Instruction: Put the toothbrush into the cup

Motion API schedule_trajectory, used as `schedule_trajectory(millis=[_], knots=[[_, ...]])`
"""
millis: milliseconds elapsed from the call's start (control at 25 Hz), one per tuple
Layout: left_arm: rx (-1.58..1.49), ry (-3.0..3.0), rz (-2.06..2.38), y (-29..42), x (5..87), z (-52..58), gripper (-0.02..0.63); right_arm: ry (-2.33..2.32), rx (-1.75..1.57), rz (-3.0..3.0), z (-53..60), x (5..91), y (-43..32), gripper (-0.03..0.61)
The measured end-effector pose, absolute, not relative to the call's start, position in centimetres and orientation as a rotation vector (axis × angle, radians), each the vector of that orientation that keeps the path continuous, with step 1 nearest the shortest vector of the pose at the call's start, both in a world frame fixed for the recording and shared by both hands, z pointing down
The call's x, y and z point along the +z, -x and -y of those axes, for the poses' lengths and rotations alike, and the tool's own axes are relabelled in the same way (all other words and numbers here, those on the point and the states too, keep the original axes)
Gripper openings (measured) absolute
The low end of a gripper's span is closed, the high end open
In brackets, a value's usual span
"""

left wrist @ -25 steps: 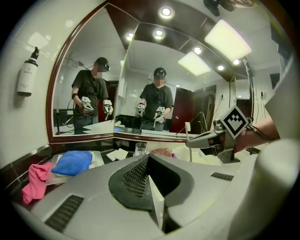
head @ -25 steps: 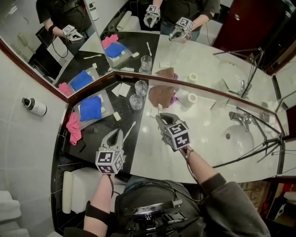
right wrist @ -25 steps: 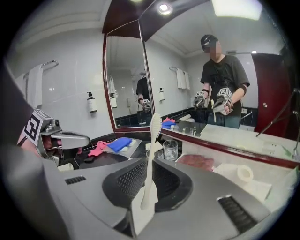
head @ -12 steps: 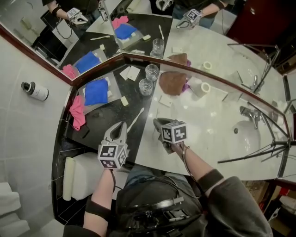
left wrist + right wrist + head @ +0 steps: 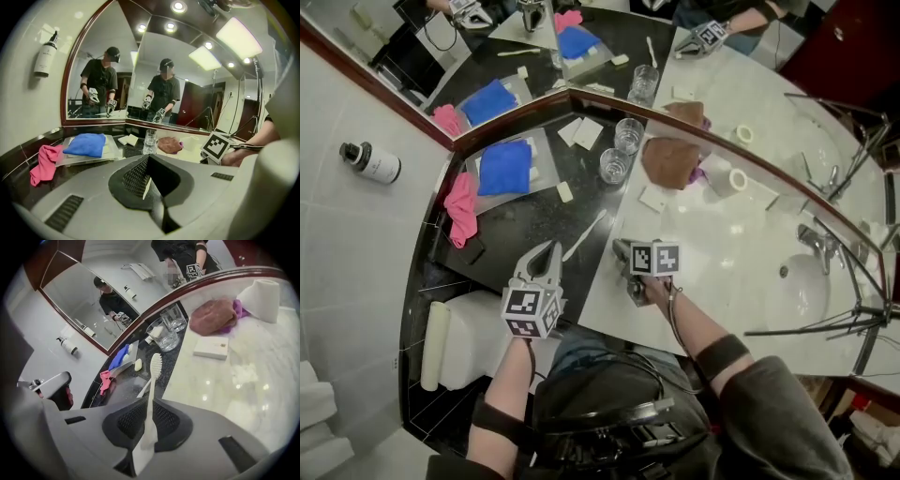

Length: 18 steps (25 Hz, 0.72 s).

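Observation:
My right gripper (image 5: 150,420) is shut on the handle of a white toothbrush (image 5: 154,365), whose bristled head points forward over the counter. In the head view the right gripper (image 5: 625,255) hangs low over the seam between the black and the white counter. Two clear glass cups (image 5: 615,166) (image 5: 164,336) stand ahead of it by the mirror. A second white toothbrush (image 5: 587,234) lies on the black counter just beyond my left gripper (image 5: 547,251), which is shut with nothing in it (image 5: 149,185).
A blue cloth (image 5: 504,167) on a pale tray, a pink cloth (image 5: 459,208) and a soap bar (image 5: 565,191) lie at the left. A brown cloth (image 5: 668,161), a paper roll (image 5: 733,180) and a small white box (image 5: 654,198) sit right of the cups. The sink (image 5: 797,286) is far right.
My right gripper has sunk toward the counter and rolled over, the toothbrush still in it. The left gripper has dropped a little and stays shut.

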State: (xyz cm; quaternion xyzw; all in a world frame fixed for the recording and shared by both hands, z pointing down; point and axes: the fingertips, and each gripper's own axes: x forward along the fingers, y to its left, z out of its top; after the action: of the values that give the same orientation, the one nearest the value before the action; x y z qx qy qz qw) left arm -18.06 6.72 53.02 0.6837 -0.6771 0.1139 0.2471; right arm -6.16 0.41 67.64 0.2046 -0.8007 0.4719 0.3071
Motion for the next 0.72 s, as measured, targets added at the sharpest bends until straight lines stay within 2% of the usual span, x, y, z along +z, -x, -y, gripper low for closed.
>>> schedule_trajectory(millis=[480, 520, 640, 720], knots=[[0.304, -1.8, 1.856, 20.0, 54.7, -7.4, 0.0, -0.617, 1.312, 1.998, 0.5, 71.1, 6.5, 0.077], [0.302, -1.798, 1.857, 20.1, 54.8, -7.4, 0.0, -0.638, 1.303, 1.986, 0.6, 71.4, 6.3, 0.088], [0.298, -1.79, 1.856, 20.5, 55.1, -7.4, 0.0, -0.675, 1.272, 1.971, 0.7, 71.9, 6.0, 0.18], [0.297, -1.787, 1.854, 20.7, 55.2, -7.4, 0.0, -0.679, 1.245, 1.966, 0.7, 72.0, 6.0, 0.186]])
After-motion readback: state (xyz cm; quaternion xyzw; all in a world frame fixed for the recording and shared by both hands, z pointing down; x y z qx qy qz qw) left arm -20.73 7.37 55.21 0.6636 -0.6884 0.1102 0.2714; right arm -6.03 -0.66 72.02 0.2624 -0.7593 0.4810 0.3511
